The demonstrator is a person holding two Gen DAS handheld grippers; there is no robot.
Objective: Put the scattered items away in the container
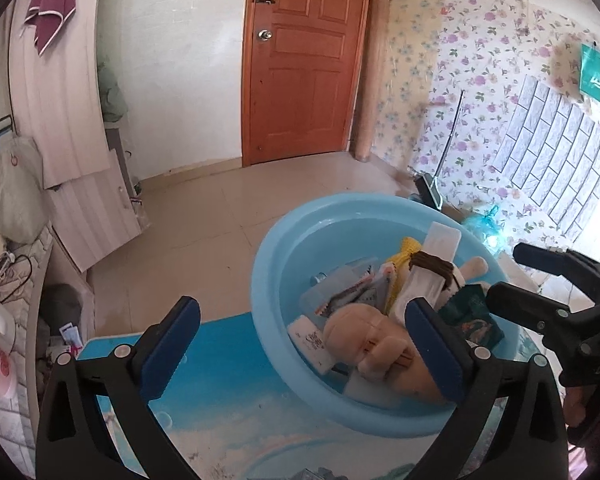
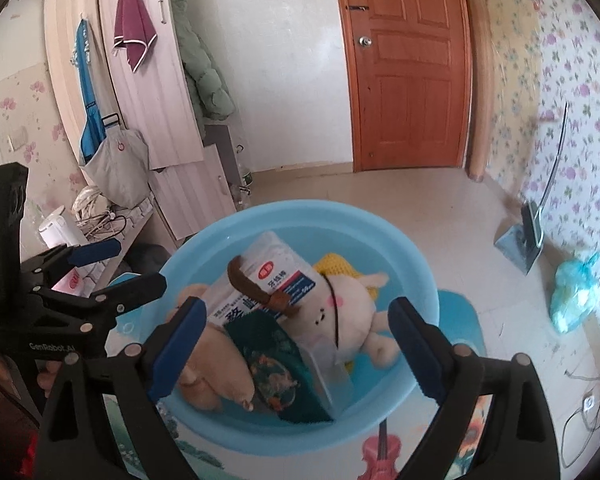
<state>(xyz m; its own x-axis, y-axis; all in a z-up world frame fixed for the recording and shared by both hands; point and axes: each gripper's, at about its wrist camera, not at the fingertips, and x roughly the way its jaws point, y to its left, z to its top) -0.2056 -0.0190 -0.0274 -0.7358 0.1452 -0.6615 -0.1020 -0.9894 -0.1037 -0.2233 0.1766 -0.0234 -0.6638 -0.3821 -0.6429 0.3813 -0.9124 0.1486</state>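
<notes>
A light blue plastic basin (image 1: 268, 264) (image 2: 416, 256) stands on the picture-printed table and holds several items. Inside lie a tan plush toy (image 1: 364, 332) (image 2: 216, 368), a white plush with pink cheeks (image 2: 348, 304), a clear floss-pick bag (image 2: 276, 276), a dark green packet (image 1: 476, 316) (image 2: 276, 360) and a yellow knitted piece (image 1: 410, 246) (image 2: 336, 262). My left gripper (image 1: 304, 348) hangs open over the basin's near left rim, empty. My right gripper (image 2: 296, 344) is open above the basin's middle, nothing between its fingers. Each gripper shows in the other's view: right gripper (image 1: 512, 276), left gripper (image 2: 120, 264).
The table (image 1: 228, 384) carries a blue sky print. Beyond it lie a tiled floor, a brown door (image 1: 304, 60), white wardrobe panels (image 2: 140, 80), a dustpan (image 2: 520, 244) and a blue plastic bag (image 2: 572, 300) by the floral wall. A cluttered shelf (image 2: 96, 208) sits left.
</notes>
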